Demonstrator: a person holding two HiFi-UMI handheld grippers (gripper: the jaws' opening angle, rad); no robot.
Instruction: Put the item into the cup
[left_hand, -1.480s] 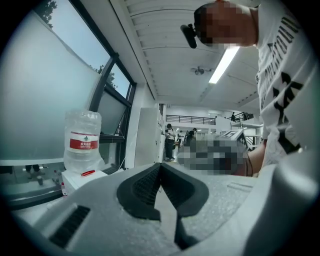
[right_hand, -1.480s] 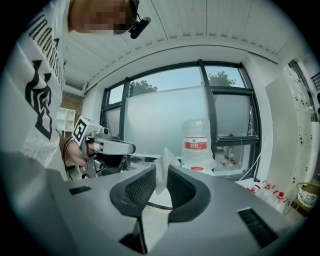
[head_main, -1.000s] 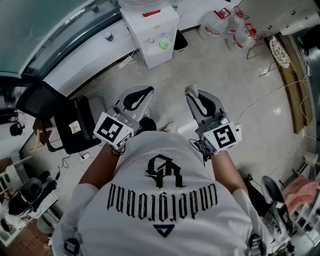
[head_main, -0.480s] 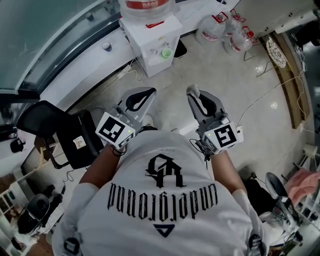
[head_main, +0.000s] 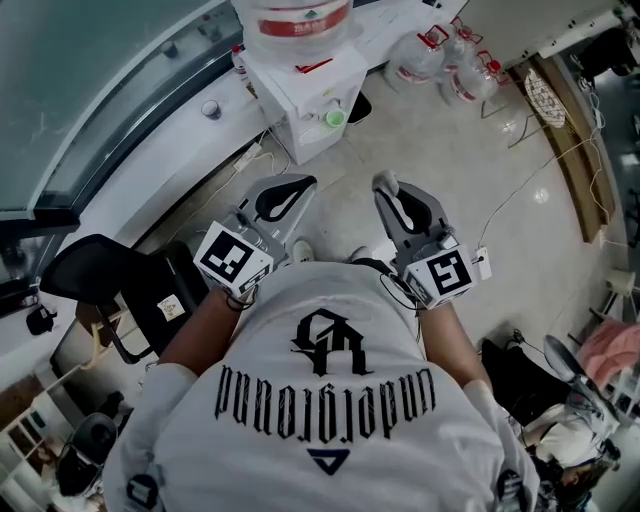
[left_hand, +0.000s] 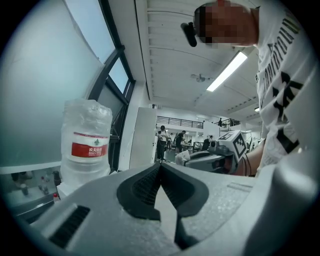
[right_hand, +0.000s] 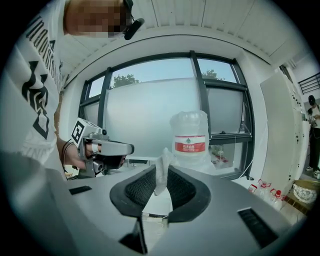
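Head view looks down on a person in a white shirt (head_main: 320, 420) who stands on a pale floor (head_main: 480, 170) and holds a claw in each hand. The left claw (head_main: 300, 183) and the right claw (head_main: 388, 190) are side by side in front of the person, a little apart, and both point at a white water machine (head_main: 300, 85). A big water bottle (head_main: 290, 20) sits on top of the machine. A small green thing that looks like a cup (head_main: 334, 118) sits on the machine's front.

The right claw is shut tight on a white crumpled wad (head_main: 384, 181), maybe paper. The right gripper view shows the wad (right_hand: 163, 159) squeezed between the two dark pads, with its top poking up above them. So the wad is in the right claw, well apart from the cup.

In the left gripper view the left claw (left_hand: 160, 167) is closed, its tips touch, and nothing is between them.

A black chair (head_main: 120, 290) stands at the person's left. More water bottles (head_main: 440, 55) stand on the floor past the machine.
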